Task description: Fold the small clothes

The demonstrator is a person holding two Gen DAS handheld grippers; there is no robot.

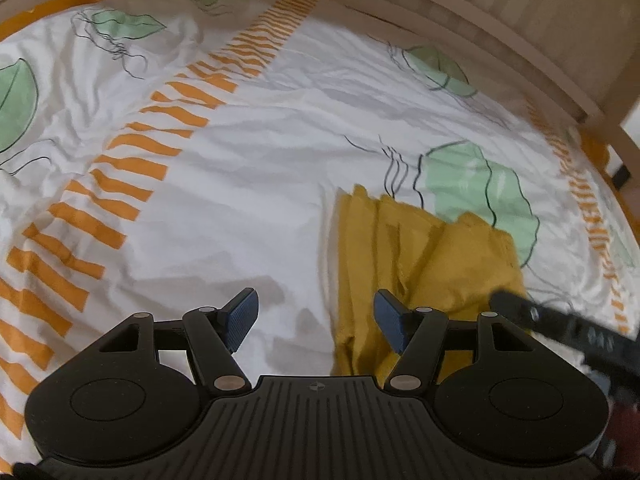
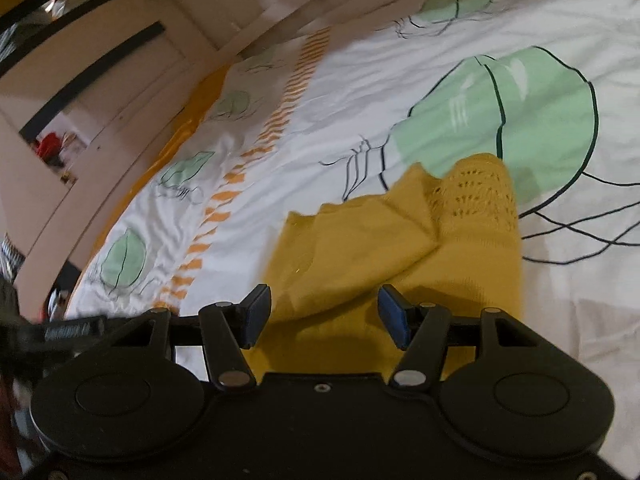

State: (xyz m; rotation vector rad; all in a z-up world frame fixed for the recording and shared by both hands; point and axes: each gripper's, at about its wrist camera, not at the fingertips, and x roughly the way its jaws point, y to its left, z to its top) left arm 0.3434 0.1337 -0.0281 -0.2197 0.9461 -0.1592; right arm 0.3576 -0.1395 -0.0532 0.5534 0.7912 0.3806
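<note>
Mustard knit garment (image 1: pixel 420 264), left wrist view: it lies bunched on the bed's patterned duvet (image 1: pixel 248 184), right of centre; my left tool (image 1: pixel 316 316) hangs open above it, gripping nothing. Right wrist view: my right tool (image 2: pixel 324 312) gapes open over the garment (image 2: pixel 384 248), pads (image 2: pixel 394 316) empty.

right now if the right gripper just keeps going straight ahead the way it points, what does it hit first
Most likely the yellow knit garment: it lies directly ahead of the open right gripper, between its fingers' line. Depth is unclear, but nothing else shows in between.
</note>
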